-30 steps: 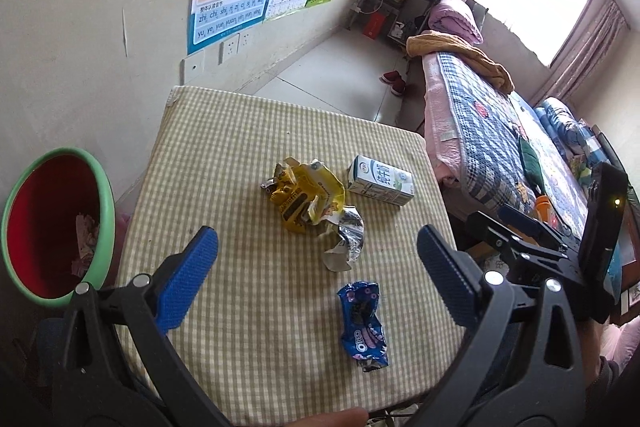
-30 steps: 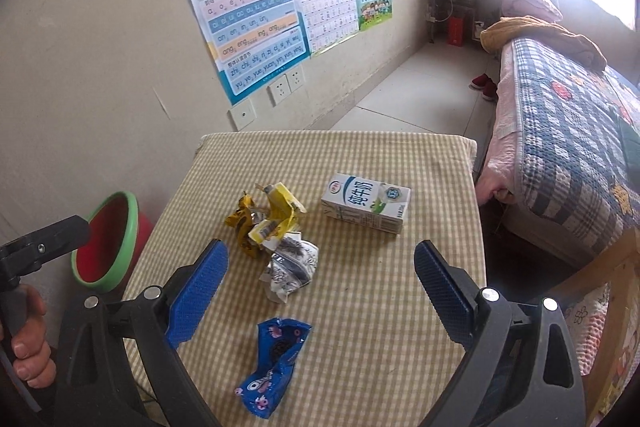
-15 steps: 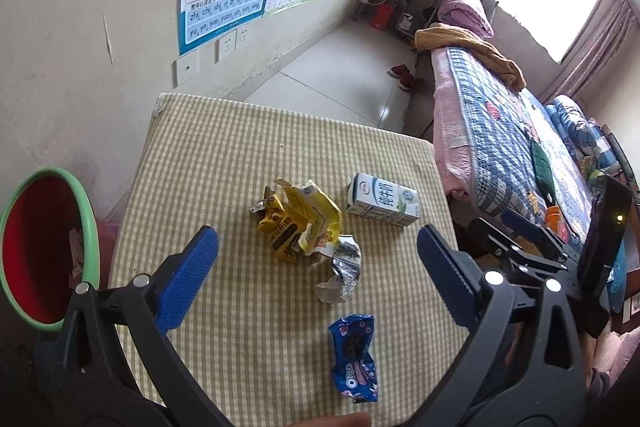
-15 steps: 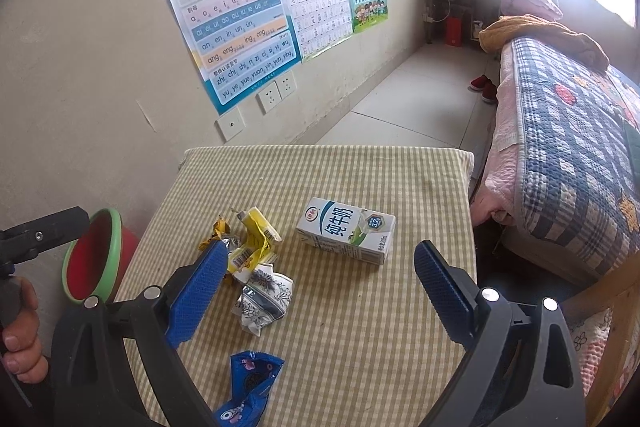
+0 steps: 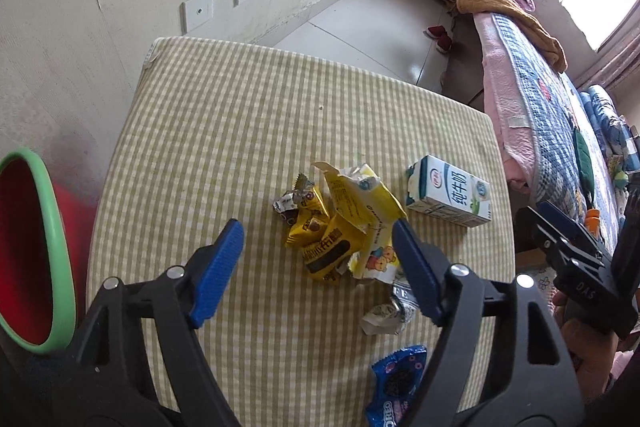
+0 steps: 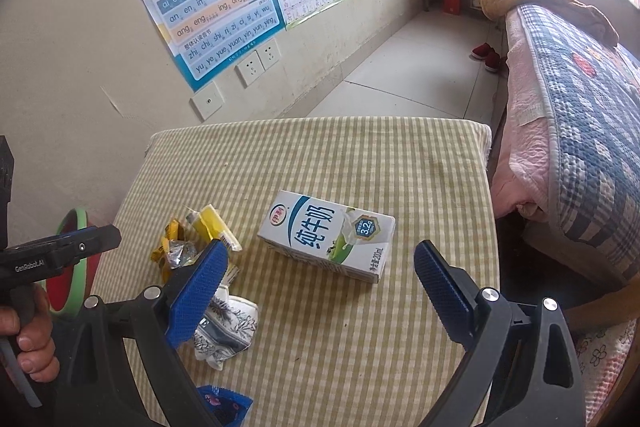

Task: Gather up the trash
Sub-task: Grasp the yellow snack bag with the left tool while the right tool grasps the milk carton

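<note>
1. Both claws have dropped closer to the worktop [image 5: 248, 131]; left claw [image 5: 318, 259] has just been narrowing, still spread astride the yellow wrappers [image 5: 344, 223], untouched.
2. Right claw [image 6: 320, 291] gapes toward the milk carton [image 6: 326, 235], likely targeting it.
3. Red bin [image 5: 28, 251] waits left.

Both wrist views overlook table [image 5: 248, 131], sharing carton [image 6: 326, 235].

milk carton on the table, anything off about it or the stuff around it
The milk carton lies on its side on the checked table, apart from the crumpled yellow wrappers, a torn silver wrapper and a blue cookie packet. Nothing spilled.
</note>
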{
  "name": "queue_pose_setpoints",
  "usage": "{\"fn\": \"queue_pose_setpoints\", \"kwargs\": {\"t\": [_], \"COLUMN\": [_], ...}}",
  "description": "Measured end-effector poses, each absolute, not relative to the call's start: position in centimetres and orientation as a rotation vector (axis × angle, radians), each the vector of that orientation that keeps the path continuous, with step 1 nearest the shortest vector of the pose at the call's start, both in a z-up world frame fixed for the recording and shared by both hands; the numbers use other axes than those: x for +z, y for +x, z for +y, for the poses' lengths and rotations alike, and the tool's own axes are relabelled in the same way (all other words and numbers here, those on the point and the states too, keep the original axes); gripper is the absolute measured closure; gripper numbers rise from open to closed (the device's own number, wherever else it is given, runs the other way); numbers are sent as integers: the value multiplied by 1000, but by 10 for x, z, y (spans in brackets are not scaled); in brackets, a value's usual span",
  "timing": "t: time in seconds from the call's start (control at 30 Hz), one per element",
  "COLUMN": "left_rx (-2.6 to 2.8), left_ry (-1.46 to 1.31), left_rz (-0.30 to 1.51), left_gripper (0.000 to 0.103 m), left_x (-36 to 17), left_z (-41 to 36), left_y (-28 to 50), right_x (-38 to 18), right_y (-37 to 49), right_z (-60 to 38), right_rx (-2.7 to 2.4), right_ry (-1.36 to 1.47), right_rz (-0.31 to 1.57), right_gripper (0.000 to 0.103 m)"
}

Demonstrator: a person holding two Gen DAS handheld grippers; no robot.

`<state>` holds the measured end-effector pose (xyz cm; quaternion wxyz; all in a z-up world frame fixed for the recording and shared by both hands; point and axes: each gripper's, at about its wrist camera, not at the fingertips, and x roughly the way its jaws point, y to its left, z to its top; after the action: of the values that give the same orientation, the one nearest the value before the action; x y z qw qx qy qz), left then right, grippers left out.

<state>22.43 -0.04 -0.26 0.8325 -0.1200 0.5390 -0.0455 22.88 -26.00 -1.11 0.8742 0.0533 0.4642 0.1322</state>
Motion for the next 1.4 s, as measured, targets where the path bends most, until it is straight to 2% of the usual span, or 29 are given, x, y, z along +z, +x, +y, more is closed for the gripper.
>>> {"fn": "queue_pose_setpoints", "kwargs": {"t": [0.17, 0.47, 0.57, 0.67, 1.0, 1.13, 1.17, 1.2, 1.23, 1.3, 1.4], "left_rx": [-92, -115, -124, -134, -160, -161, -161, -160, -157, -161, -164], "left_ry": [-278, -354, -361, -367, -358, -355, -354, -355, -356, -363, -366], "left_rz": [1207, 1279, 1284, 1290, 1315, 1312, 1311, 1312, 1311, 1308, 1303], "left_gripper": [48, 59, 60, 61, 61, 61, 61, 63, 65, 70, 72], "left_x": [-33, -67, -71, -73, -80, -80, -80, -80, -81, -81, -79], "left_z": [3, 6, 5, 5, -1, -2, -2, -1, -1, 0, 0], "left_y": [245, 263, 265, 266, 267, 267, 267, 268, 268, 268, 266], "right_x": [-32, -57, -67, -74, -87, -94, -96, -97, -97, -99, -98], "right_y": [249, 272, 278, 283, 301, 290, 286, 284, 282, 281, 277], "right_z": [-257, -242, -236, -230, -217, -201, -200, -202, -204, -213, -222], "right_rx": [277, 305, 324, 345, 542, 570, 557, 542, 528, 516, 494], "right_ry": [114, -20, -66, -114, -152, -309, -338, -344, -328, -265, -197], "right_rz": [1007, 1038, 1055, 1055, 1135, 1139, 1128, 1122, 1124, 1144, 1155], "right_gripper": [12, 12, 12, 6, 7, 8, 9, 16, 33, 44, 49]}}
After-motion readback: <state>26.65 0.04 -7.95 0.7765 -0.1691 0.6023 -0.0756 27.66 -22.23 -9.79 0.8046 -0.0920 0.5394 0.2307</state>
